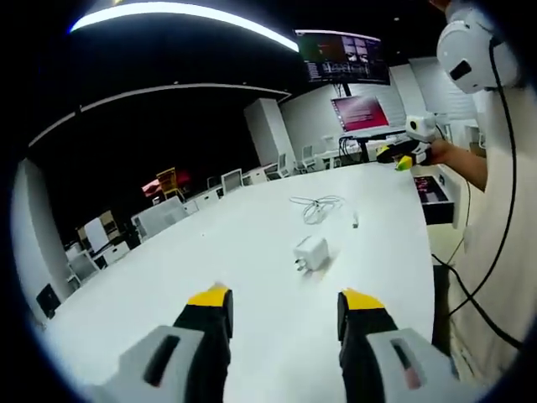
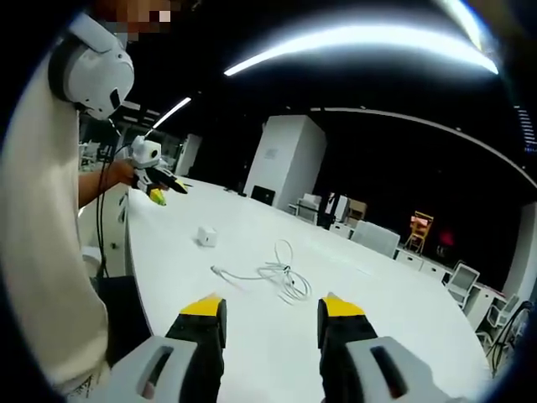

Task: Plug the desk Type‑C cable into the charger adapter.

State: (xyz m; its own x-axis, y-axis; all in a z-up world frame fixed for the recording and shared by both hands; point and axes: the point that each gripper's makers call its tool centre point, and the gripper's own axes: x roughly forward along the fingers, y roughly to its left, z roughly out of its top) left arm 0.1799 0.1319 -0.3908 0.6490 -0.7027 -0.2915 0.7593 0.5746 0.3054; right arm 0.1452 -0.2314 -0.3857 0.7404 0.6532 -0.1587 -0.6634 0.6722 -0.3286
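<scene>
A long white table [image 1: 252,252] runs through both views; take it as the landmark. Beyond its far end in the left gripper view, two screens [image 1: 342,55] glow, the upper one dark with small windows, the lower one [image 1: 361,112] reddish. White chairs [image 1: 232,180] line the table's far edge, and a yellow chair [image 1: 167,180] stands further back behind them. A white pillar [image 1: 268,130] rises behind the table. Curved ceiling lights [image 1: 180,14] arc overhead. In the right gripper view the same pillar [image 2: 285,159] stands past the table [image 2: 252,336], with white chairs [image 2: 375,238] and a yellow chair [image 2: 418,228] off to its right side. A person in a pale shirt [image 2: 42,252] stands at the table's edge.
</scene>
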